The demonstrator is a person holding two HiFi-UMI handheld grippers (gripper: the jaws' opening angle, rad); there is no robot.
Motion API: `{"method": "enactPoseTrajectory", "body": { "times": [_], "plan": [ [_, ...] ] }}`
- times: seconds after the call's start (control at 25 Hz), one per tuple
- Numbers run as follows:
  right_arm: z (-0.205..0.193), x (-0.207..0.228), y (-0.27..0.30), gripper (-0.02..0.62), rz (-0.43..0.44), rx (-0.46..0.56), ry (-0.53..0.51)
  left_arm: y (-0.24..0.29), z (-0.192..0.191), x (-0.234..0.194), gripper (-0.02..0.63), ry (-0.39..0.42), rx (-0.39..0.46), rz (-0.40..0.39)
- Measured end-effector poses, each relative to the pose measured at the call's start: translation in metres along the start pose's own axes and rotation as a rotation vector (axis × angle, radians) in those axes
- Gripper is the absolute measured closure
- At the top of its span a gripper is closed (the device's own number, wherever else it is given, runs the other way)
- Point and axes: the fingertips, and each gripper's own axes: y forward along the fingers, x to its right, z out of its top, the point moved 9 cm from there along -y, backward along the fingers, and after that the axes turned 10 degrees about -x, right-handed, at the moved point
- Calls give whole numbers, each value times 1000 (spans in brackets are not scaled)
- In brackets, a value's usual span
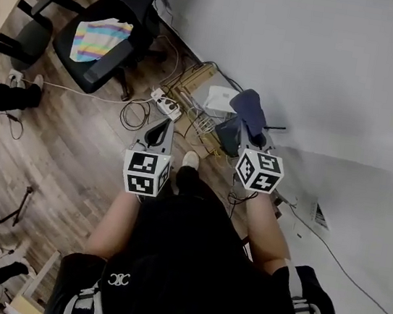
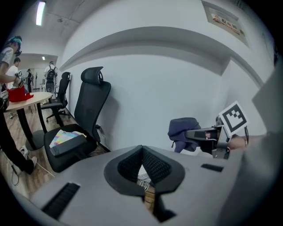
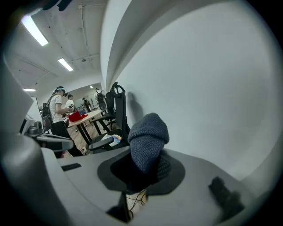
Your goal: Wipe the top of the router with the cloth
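The white router (image 1: 220,98) lies on the floor by the wall, among cables. My right gripper (image 1: 251,134) hangs above and just right of it, shut on a dark blue cloth (image 1: 249,111) that stands up out of its jaws. The cloth (image 3: 147,140) fills the middle of the right gripper view. From the left gripper view, the cloth (image 2: 182,132) shows bunched at the right gripper's tip. My left gripper (image 1: 160,132) is held to the router's left, over the wood floor. Its jaws (image 2: 142,160) are shut with nothing between them.
A wire basket (image 1: 202,123) and a white power strip (image 1: 166,103) with cables lie beside the router. A black office chair (image 1: 116,25) carrying a striped colourful cloth (image 1: 97,37) stands to the left. The white wall (image 1: 325,77) runs along the right. People stand at a table (image 3: 82,118) in the distance.
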Motion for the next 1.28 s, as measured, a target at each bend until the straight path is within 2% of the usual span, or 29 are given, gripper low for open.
{"method": "enactPoseTrajectory", "body": {
  "times": [0.24,0.72,0.92,1.04,1.28],
  "plan": [
    [-24,19,65,534,75,-157,-25,47,-27,0,601,-63,-63,19],
    [-87,80,218,534,97,-430,162,110,-71,-2,601,-136,-176,96],
    [-112,96,269,534,110,-497,238,115,-87,-5,601,-174,-205,134],
    [-124,100,296,534,104,-527,257,117,-102,-10,601,-228,-229,135],
    [-146,108,347,535,164,-547,315,140,-130,-26,601,-322,-243,149]
  ]
}}
